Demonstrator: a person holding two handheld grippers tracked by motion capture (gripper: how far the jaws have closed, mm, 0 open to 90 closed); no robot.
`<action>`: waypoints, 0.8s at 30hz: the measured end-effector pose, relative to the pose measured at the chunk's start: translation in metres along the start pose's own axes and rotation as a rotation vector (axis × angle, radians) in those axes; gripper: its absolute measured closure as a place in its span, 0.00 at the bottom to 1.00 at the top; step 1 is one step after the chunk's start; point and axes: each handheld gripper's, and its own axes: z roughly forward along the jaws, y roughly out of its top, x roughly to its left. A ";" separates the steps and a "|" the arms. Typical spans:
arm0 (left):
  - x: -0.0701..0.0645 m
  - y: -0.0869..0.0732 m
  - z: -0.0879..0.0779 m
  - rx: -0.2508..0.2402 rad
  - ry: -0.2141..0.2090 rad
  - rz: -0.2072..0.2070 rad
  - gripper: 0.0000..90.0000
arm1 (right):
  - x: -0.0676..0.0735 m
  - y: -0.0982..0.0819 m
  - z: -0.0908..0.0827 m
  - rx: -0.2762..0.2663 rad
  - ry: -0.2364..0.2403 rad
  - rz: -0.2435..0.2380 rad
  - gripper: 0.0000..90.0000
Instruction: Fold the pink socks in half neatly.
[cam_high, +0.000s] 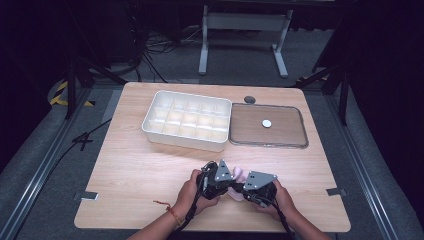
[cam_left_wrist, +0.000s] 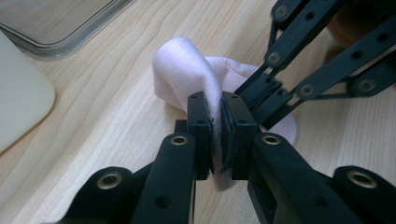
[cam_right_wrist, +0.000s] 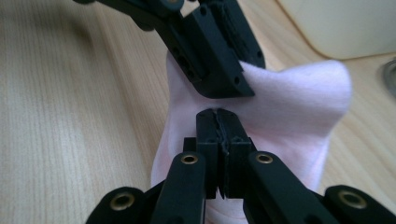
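at the near edge of the worktop (cam_high: 130, 165) in the high view, the left gripper (cam_high: 231, 184) and right gripper (cam_high: 241, 190) meet over a pale pink sock (cam_high: 239, 175); a white divided tray (cam_high: 186, 120) and a clear lid (cam_high: 268, 125) lie further back, dark floor, cables and a stand beyond. in the left gripper view, its jaws pinch a fold of the sock (cam_left_wrist: 184, 70), the cloth squeezed thin between them. in the right gripper view, its jaws are pressed together on the sock's (cam_right_wrist: 299, 107) lower edge, the other gripper (cam_right_wrist: 219, 60) just above. both grips hold little fabric, so pulling apart could slip one pinch loose and drop the fold.
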 end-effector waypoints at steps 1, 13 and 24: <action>0.000 0.000 0.001 0.003 -0.001 0.002 0.92 | 0.000 -0.001 0.002 0.003 0.007 0.005 0.99; 0.003 -0.003 -0.003 -0.006 0.011 -0.010 0.92 | -0.001 -0.002 -0.014 -0.018 0.003 -0.005 0.97; 0.000 -0.002 -0.003 -0.008 0.008 0.009 0.92 | 0.002 0.002 0.002 0.023 0.007 -0.033 0.97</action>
